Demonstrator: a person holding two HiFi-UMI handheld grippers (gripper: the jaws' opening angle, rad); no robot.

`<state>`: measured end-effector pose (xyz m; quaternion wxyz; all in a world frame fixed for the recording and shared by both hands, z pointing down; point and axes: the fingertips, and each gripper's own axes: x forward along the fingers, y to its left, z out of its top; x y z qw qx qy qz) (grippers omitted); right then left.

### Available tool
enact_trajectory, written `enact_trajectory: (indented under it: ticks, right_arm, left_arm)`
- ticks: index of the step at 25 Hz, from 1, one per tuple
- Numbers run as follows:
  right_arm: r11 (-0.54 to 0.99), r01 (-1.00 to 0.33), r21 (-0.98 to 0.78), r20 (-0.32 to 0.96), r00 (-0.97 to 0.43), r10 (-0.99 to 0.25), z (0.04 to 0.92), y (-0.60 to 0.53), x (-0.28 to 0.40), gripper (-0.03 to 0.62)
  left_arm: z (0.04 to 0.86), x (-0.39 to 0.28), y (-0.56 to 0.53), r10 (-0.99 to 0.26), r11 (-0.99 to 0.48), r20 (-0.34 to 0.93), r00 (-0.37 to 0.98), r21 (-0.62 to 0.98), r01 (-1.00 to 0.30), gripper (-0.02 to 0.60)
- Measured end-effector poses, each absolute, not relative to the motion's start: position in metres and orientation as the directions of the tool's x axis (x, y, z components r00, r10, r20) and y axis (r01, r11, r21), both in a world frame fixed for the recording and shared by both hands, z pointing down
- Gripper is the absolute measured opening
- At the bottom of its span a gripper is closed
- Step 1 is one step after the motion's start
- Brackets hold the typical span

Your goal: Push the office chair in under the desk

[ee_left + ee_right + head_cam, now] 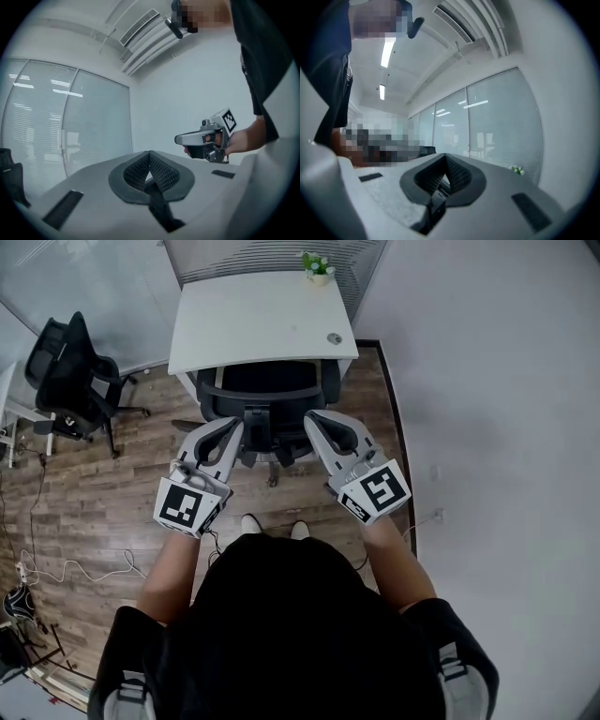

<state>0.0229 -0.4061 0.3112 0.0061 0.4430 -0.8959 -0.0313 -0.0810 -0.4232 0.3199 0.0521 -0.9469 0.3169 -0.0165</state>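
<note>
In the head view the black office chair (267, 395) stands at the front of the white desk (262, 320), its seat partly beneath the desk's front edge and its backrest toward me. My left gripper (232, 426) and right gripper (314, 418) are held side by side over the backrest's two ends, both shut with nothing between the jaws. Whether they touch the backrest I cannot tell. In the left gripper view the left gripper (150, 161) points up at the wall, with the right gripper (178, 139) beside it. The right gripper (446, 164) faces glass partitions in the right gripper view. Neither gripper view shows the chair.
A small potted plant (317, 266) and a round object (334, 337) sit on the desk. A second black chair (70, 376) stands at the left. Cables (56, 568) trail over the wooden floor. A white wall (487, 381) runs close along the right.
</note>
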Motion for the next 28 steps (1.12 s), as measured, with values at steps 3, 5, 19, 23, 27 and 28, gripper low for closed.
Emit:
enact_trajectory:
  ticks: [3, 5, 19, 23, 27, 28]
  right_arm:
    - [0.608, -0.792, 0.054, -0.023, -0.61, -0.792, 0.3083, -0.4044, 0.0226, 0.002]
    - [0.61, -0.79, 0.059, -0.022, -0.612, -0.791, 0.3083, -0.404, 0.0224, 0.002]
    - [0.629, -0.774, 0.071, -0.022, -0.632, -0.775, 0.31, -0.4044, 0.018, 0.002]
    - [0.627, -0.776, 0.076, -0.023, -0.63, -0.777, 0.3082, -0.4051, 0.0196, 0.002]
    - [0.627, -0.775, 0.08, -0.02, -0.63, -0.776, 0.3068, -0.4052, 0.0204, 0.002]
    - [0.628, -0.774, 0.081, -0.019, -0.631, -0.776, 0.3065, -0.405, 0.0205, 0.002]
  left_arm:
    - [0.3178, -0.0787, -0.4227, -0.604, -0.792, -0.012, 0.797, -0.107, -0.601, -0.005]
    - [0.3178, -0.0773, -0.4228, -0.603, -0.792, -0.01, 0.797, -0.106, -0.601, -0.005]
    - [0.3187, -0.0704, -0.4241, -0.605, -0.789, -0.009, 0.796, -0.123, -0.602, -0.005]
    - [0.3163, -0.071, -0.4248, -0.615, -0.782, -0.004, 0.788, -0.126, -0.611, -0.005]
    - [0.3125, -0.0703, -0.4225, -0.608, -0.785, -0.019, 0.794, -0.133, -0.605, -0.005]
    - [0.312, -0.0701, -0.422, -0.607, -0.786, -0.021, 0.794, -0.133, -0.604, -0.005]
